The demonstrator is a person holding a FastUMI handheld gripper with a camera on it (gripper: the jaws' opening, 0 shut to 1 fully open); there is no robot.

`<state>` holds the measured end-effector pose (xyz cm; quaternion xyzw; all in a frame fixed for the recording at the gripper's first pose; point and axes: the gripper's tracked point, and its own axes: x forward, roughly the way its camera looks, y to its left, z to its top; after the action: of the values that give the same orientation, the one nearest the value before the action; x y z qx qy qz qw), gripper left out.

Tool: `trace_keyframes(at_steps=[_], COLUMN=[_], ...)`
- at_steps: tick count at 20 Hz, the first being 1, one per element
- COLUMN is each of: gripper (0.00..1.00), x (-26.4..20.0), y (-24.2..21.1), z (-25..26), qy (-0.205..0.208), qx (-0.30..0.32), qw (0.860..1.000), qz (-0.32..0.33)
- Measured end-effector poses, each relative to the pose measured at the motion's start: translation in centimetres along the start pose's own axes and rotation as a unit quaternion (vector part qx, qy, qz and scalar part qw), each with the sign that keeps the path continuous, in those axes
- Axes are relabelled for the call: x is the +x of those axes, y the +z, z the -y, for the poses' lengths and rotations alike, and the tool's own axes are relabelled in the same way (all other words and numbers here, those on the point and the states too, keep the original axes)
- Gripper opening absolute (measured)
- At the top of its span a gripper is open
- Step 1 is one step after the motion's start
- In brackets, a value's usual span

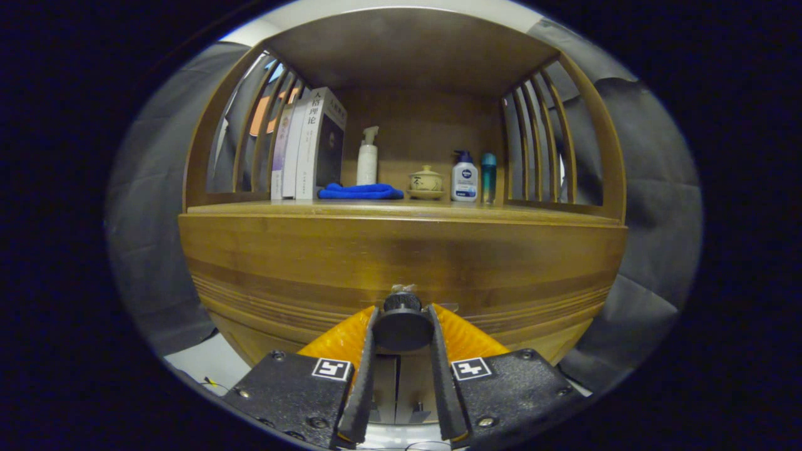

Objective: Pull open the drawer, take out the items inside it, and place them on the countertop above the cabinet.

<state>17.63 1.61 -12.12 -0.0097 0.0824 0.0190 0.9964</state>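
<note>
A wooden cabinet fills the view, with its drawer front straight ahead of me. A dark round knob sticks out from the drawer's lower middle. My gripper is shut on that knob, one finger pressing each side of it. The drawer looks flush with the cabinet, and whatever lies inside is hidden. Above the drawer runs the countertop, a flat wooden shelf under a roofed frame with slatted sides.
On the countertop stand several books at the left, a folded blue cloth, a white pump bottle, a small lidded cup, a white and blue bottle and a teal tube. Bare countertop lies along its front edge.
</note>
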Motion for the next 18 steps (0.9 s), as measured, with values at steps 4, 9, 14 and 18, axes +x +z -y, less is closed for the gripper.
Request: trace_keyframes(at_steps=[4,9,14,18], gripper=[0.38,0.35,0.35,0.35], x=[0.0,-0.8,-3.6,-6.0], y=[-0.2,-0.4,-1.1,-1.7], z=[-0.1,-0.2,0.0,0.1], qy=[0.003,0.001,0.000,0.000], qx=[0.006,0.009,0.005,0.007], qw=[1.000,1.000,1.000,1.000], qz=[-0.010,-0.017,-0.017,-0.017])
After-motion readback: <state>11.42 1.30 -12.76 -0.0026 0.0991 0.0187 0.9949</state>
